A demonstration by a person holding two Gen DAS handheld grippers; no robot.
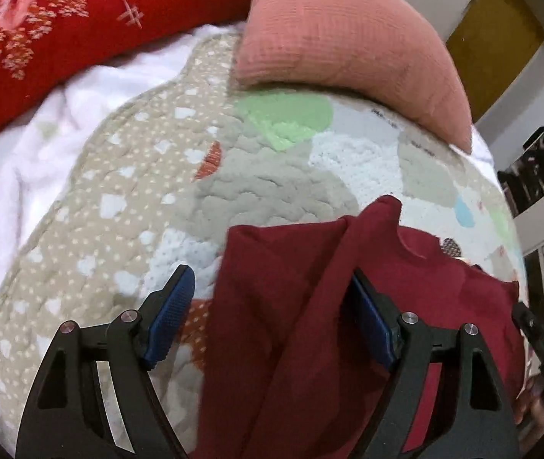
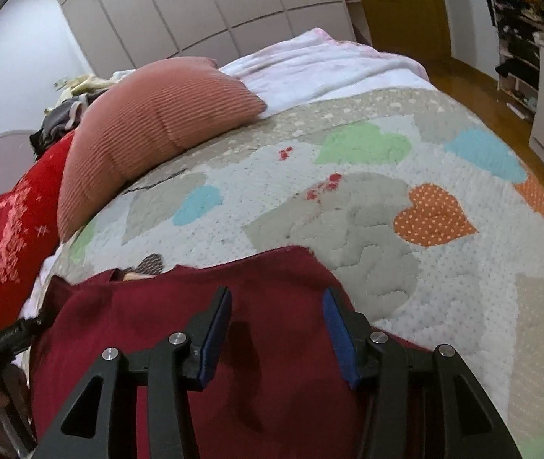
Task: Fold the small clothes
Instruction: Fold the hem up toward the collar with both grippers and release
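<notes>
A dark red garment lies on the quilted bedspread. In the left wrist view a raised fold of it runs between the jaws of my left gripper, which stand wide apart; the cloth covers part of the right blue pad. In the right wrist view the garment spreads flat under my right gripper, which is open and empty above it. The left gripper's body shows at the left edge of that view.
A pink ribbed cushion and a red patterned blanket lie at the head of the bed. White bedding lies beyond the quilt. A wardrobe, wooden floor and shelves stand beyond.
</notes>
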